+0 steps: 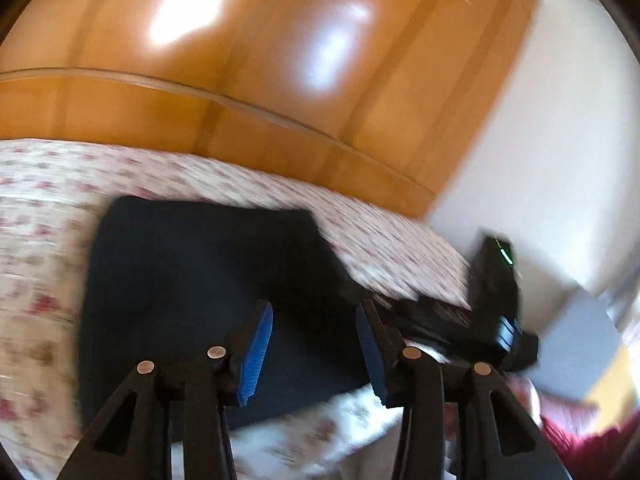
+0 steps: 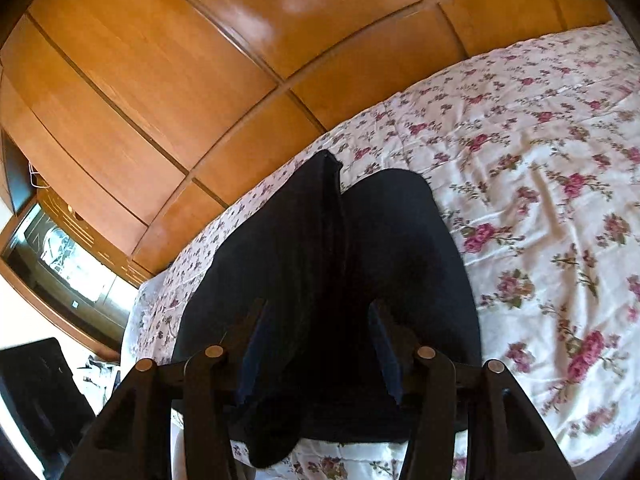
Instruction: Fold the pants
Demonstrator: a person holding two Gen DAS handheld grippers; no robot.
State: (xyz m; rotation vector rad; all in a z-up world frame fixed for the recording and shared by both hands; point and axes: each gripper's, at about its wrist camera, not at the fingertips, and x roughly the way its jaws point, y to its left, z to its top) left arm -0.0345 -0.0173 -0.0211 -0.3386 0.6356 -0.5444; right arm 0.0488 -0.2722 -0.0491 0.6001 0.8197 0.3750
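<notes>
Both tongs, left gripper (image 1: pixel 314 344) and right gripper (image 2: pixel 316 354), are hanging open over the dark pants (image 2: pixel 328 248), looking soft and limp, best pinched at a folded edge.

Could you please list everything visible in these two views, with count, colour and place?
pants: one, dark navy, lying on the bed, partly folded.
bedspread: one, white with pink flowers, covering the bed.
wardrobe: one, orange-brown wood, behind the bed.
wall: white, right of the wardrobe in the left view.
left tool: black with blue pads, open, above the pants.
right tool: black, open, pants between its fingers; grip unclear.
</notes>
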